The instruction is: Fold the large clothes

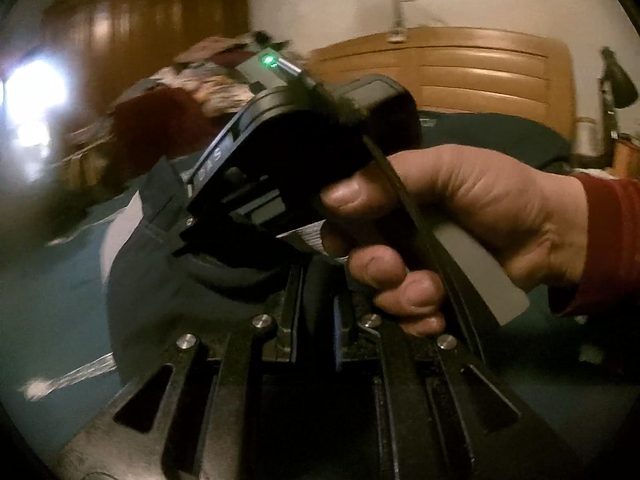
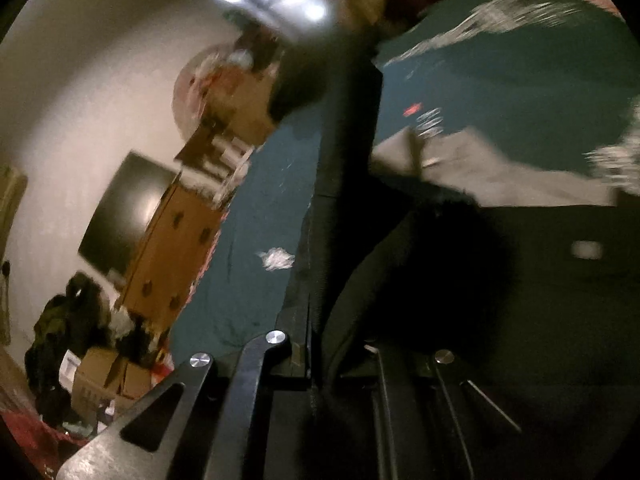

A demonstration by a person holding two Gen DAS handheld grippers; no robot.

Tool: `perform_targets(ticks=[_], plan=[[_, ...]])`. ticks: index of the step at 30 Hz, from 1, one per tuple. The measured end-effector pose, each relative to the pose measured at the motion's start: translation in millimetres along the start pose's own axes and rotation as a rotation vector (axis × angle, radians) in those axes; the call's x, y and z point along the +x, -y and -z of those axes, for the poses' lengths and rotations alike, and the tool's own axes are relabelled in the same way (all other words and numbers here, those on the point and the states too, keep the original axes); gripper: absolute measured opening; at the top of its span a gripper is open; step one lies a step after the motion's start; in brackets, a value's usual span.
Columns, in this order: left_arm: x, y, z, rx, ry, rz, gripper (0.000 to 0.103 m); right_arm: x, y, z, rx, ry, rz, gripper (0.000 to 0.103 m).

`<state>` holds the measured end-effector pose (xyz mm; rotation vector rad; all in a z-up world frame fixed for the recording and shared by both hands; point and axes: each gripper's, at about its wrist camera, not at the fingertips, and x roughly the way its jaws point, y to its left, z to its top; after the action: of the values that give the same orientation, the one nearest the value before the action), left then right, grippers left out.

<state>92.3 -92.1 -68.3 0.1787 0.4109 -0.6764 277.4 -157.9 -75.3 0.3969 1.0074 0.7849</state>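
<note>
Both claws meet over the bed (image 1: 48, 304). The right gripper (image 1: 176, 216), directly ahead of the left gripper (image 1: 316, 292), is clamped on the dark garment (image 1: 136, 280). The left also pinches that cloth; the garment hangs below and left of both.

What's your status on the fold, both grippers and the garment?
Right gripper shut on dark garment, hand on the grip. Left gripper shut on same garment. Garment held over teal bedspread. Nothing seen in the way.
</note>
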Motion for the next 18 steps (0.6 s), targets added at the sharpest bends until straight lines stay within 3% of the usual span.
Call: perform_targets(ticks=[5,8,11,14,16,18], plan=[[67,20,12,-0.001,-0.127,0.11,0.011,-54,70,12,0.073,0.02,0.094,0.01],[109,28,37,0.005,-0.26,0.165,0.012,-66,128,26,0.177,0.031,0.125,0.01],[118,22,45,-0.013,-0.299,0.189,0.012,-69,173,43,0.287,0.038,0.118,0.011],[104,13,36,-0.023,-0.3,0.155,0.031,-60,183,52,0.291,0.013,0.121,0.017],[80,9,32,-0.027,-0.284,0.157,0.043,-63,183,50,0.299,0.016,0.109,0.027],[48,8,33,-0.023,-0.246,0.154,0.05,-74,186,48,0.315,0.016,0.101,0.051]])
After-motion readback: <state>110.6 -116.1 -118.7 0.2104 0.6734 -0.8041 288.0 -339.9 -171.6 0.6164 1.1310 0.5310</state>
